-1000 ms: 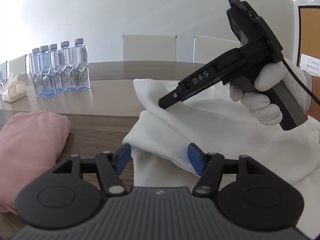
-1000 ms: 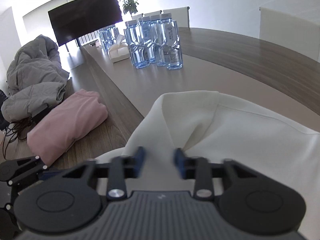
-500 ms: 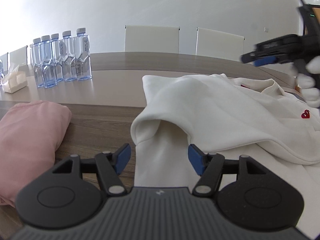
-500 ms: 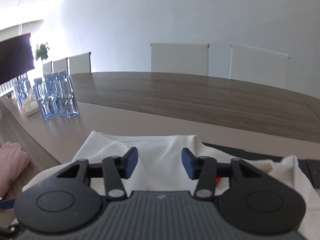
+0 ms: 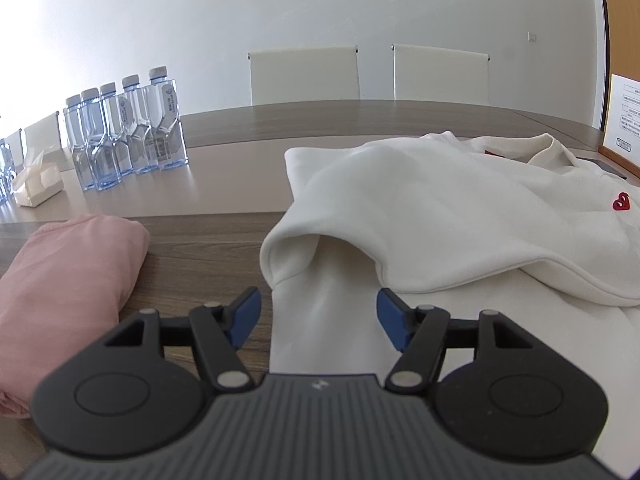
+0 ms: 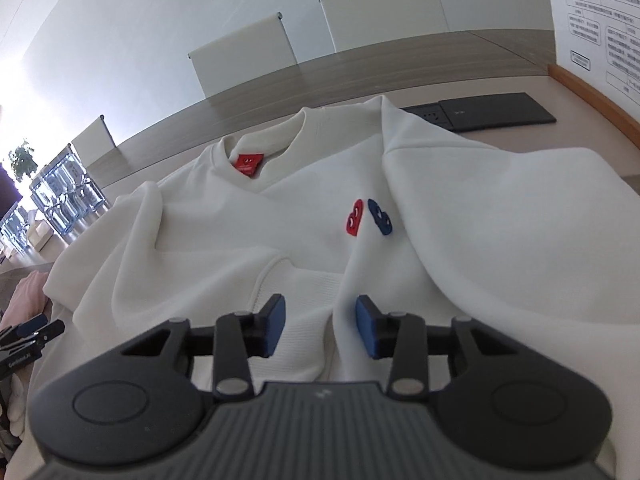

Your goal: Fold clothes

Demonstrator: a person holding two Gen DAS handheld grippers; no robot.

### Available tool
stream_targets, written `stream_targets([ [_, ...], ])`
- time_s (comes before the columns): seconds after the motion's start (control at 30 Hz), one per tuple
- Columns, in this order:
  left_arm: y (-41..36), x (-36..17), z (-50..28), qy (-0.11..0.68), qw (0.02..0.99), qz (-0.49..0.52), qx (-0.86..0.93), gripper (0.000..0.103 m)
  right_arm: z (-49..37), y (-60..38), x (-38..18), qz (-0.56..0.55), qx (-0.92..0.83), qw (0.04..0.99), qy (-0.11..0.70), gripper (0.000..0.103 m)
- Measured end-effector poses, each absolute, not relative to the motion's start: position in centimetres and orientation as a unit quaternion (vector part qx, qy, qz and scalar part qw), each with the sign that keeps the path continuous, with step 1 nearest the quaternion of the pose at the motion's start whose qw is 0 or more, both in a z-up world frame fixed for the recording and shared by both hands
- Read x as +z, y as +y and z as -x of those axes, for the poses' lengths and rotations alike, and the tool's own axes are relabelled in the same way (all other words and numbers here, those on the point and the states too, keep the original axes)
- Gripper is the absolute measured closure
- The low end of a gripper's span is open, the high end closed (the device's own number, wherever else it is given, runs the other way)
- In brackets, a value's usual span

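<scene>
A white sweatshirt (image 5: 460,220) lies spread on the wooden table, its left side folded over toward the middle. My left gripper (image 5: 319,314) is open just above the near left part of the cloth, nothing between its blue pads. In the right wrist view the same sweatshirt (image 6: 320,208) shows its collar with a red label (image 6: 248,163) and red and blue heart patches (image 6: 368,218). My right gripper (image 6: 320,326) hangs open over the ribbed cuff of a sleeve (image 6: 296,280). The left gripper's tips (image 6: 36,330) show at the left edge.
A folded pink garment (image 5: 64,280) lies left of the sweatshirt. Several water bottles (image 5: 128,132) and a tissue box (image 5: 36,184) stand at the back left. A black socket panel (image 6: 480,114) sits in the table beyond the collar. White chairs (image 5: 304,74) line the far side.
The right gripper has left the left wrist view and swung from the far table down over the sweatshirt's front and sleeve cuff. The left gripper has stayed open and nearly still.
</scene>
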State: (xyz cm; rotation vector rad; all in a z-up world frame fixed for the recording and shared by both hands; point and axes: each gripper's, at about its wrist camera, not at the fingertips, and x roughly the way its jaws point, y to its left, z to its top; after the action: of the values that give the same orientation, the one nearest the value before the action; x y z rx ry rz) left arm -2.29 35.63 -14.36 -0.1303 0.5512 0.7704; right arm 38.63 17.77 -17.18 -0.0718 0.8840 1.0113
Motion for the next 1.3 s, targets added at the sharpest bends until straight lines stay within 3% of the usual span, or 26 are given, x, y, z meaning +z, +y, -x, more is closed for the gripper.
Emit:
stream_targets([
  [0.1,35.5,-14.3,2.5,0.265,0.886,0.060,0.375,0.040,-38.0,18.4,-17.0,0.028,0.454,0.799,0.393,0.068],
  [0.27,35.3,-14.4,2.5,0.271,0.886,0.055,0.372,0.040,-37.5,20.3,-16.5,0.005,0.505,0.735,0.453,0.066],
  [0.37,35.2,-14.5,2.4,0.276,0.884,0.051,0.374,0.040,-37.2,20.4,-17.4,0.041,0.448,0.764,0.463,0.062],
  [0.53,35.1,-14.4,2.3,0.277,0.883,0.050,0.375,0.040,-39.5,21.1,-18.9,0.001,0.456,0.763,0.459,0.059],
  [0.57,35.1,-14.4,2.4,0.278,0.883,0.050,0.375,0.040,-39.7,21.7,-18.9,0.007,0.457,0.766,0.452,0.061],
  [0.6,35.0,-14.4,2.4,0.277,0.883,0.050,0.376,0.040,-39.9,22.3,-19.0,0.020,0.454,0.772,0.444,0.085],
  [0.63,35.0,-14.3,2.4,0.276,0.883,0.050,0.376,0.040,-40.0,23.1,-19.1,0.035,0.449,0.779,0.436,0.100],
  [0.97,35.0,-14.4,2.2,0.282,0.875,0.044,0.392,0.040,-43.7,24.2,-12.5,0.017,0.402,0.864,0.303,0.101],
  [1.17,34.6,-14.6,1.7,0.299,0.860,0.019,0.412,0.040,-46.8,23.1,-15.4,0.013,0.374,0.844,0.386,0.099],
  [1.27,34.3,-14.6,1.6,0.303,0.859,0.010,0.411,0.040,-47.2,20.5,-15.6,-0.017,0.372,0.835,0.406,0.090],
  [1.3,34.4,-14.6,1.7,0.304,0.859,0.010,0.411,0.040,-46.8,18.8,-15.3,-0.037,0.376,0.832,0.405,0.077],
])
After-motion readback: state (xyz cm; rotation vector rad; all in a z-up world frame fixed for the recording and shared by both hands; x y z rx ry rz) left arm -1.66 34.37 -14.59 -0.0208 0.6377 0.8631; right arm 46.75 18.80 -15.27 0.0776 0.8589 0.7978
